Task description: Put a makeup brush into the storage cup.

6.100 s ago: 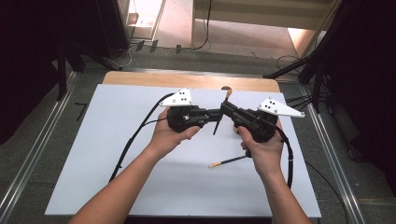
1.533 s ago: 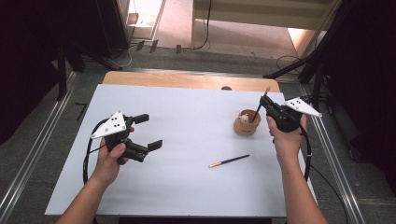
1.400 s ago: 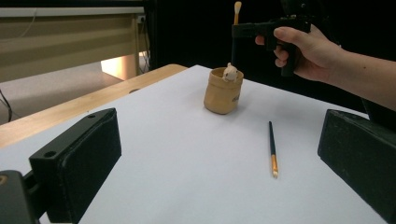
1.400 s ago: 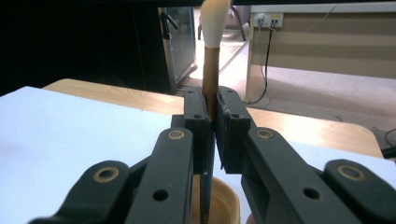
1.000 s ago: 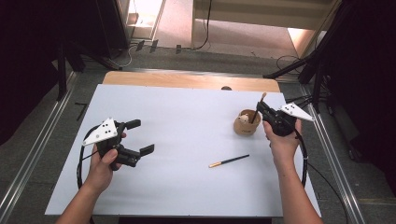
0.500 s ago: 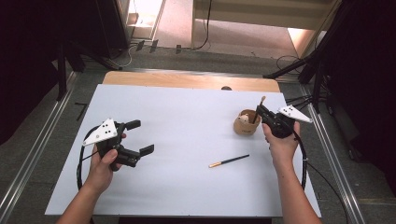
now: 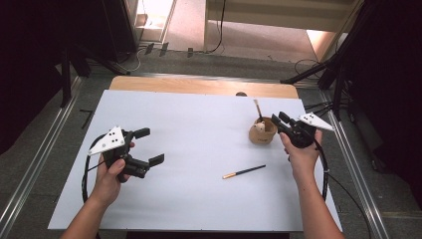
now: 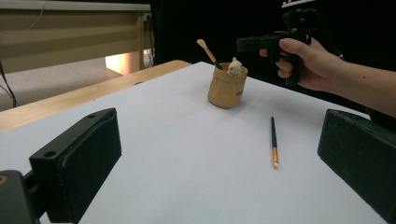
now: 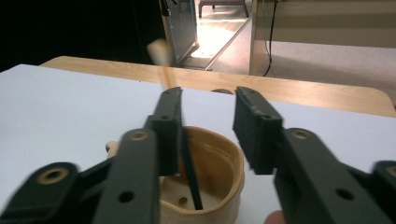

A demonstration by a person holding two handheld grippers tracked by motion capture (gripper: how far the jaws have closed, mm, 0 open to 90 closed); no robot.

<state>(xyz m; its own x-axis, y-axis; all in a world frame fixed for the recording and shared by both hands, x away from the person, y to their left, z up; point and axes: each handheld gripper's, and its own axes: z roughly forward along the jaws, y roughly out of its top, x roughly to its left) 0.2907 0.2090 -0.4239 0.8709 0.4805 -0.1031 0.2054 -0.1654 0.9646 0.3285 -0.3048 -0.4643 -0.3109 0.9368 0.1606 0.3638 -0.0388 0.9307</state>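
The high view is looking forward and down from above the person's side, taking in the whole white-covered wooden worktop (image 7: pixel 199 139). The left gripper view is sitting low, facing across it toward the small tan wooden cup (image 8: pixel 227 86). The right gripper view is hovering close over that cup (image 9: pixel 205 172), which all three views are sharing.

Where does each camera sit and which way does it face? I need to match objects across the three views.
High view: above the person's side, looking forward and down on the white table; both forearms, left gripper and right gripper show.
Left gripper view: low, along its own open jaws, across the table toward the wooden cup, the loose brush and the other hand.
Right gripper view: just above the cup, between its own parted jaws, a brush inside.
Shared: the cup shows in all three; the loose brush in the high and left gripper views.
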